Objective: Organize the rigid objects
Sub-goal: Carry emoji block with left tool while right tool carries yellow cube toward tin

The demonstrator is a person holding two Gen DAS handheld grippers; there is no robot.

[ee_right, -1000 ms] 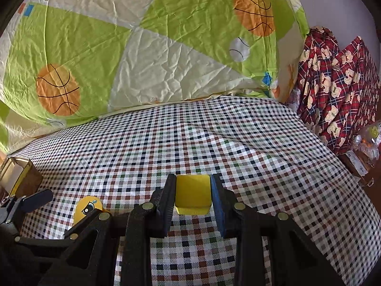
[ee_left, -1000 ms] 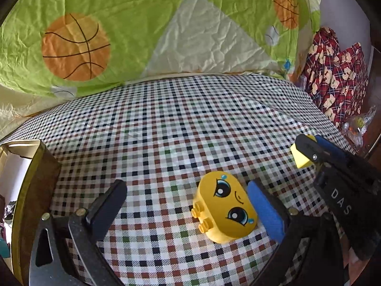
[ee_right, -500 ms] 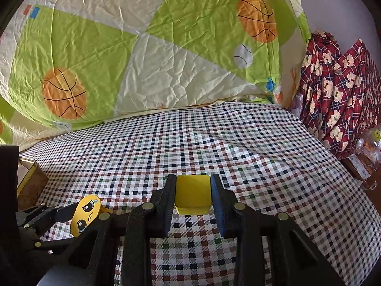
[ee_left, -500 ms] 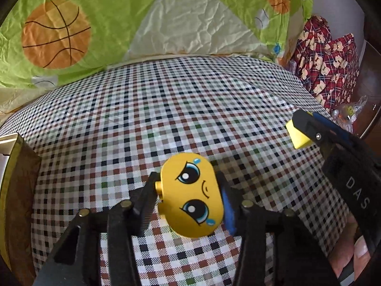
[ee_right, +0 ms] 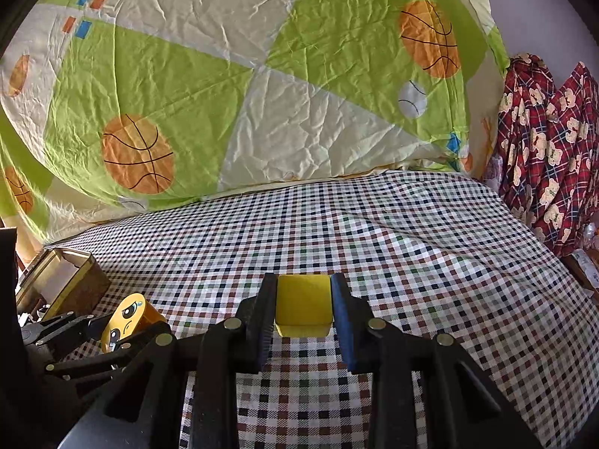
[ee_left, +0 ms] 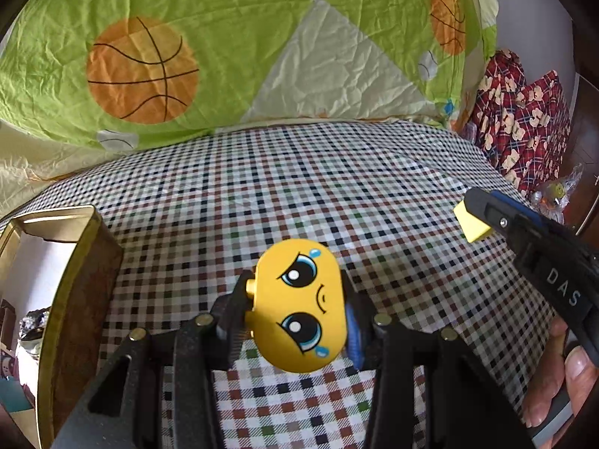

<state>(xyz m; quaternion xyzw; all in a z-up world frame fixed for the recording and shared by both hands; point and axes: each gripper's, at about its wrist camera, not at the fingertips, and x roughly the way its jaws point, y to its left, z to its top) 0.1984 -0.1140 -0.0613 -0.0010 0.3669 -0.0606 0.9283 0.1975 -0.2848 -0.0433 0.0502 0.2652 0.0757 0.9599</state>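
A yellow toy block with a crying cartoon face (ee_left: pixel 299 307) sits between the pads of my left gripper (ee_left: pixel 295 299), lifted off the checkered sheet (ee_left: pixel 299 187). The jaws are still closing on it, and the pads press its sides. My right gripper (ee_right: pixel 303 299) is shut on a plain yellow block (ee_right: pixel 302 301) just above the sheet. In the left wrist view that gripper (ee_left: pixel 477 211) reaches in from the right with its block (ee_left: pixel 470 222). The right wrist view has the left gripper (ee_right: pixel 123 321) and the face block (ee_right: pixel 127 318) at lower left.
An open brown box with gold edges (ee_left: pixel 75 262) stands at the sheet's left end. A green quilt with basketball prints (ee_left: pixel 224 56) rises behind. Red plaid cloth with bears (ee_left: pixel 524 131) and a plastic bag of toys (ee_left: pixel 554 191) lie right. A person's fingers (ee_left: pixel 576 374) hold the right gripper.
The left gripper went from wide open around the face block to closed on it and lifted it off the sheet. The right gripper kept its hold on the yellow block.
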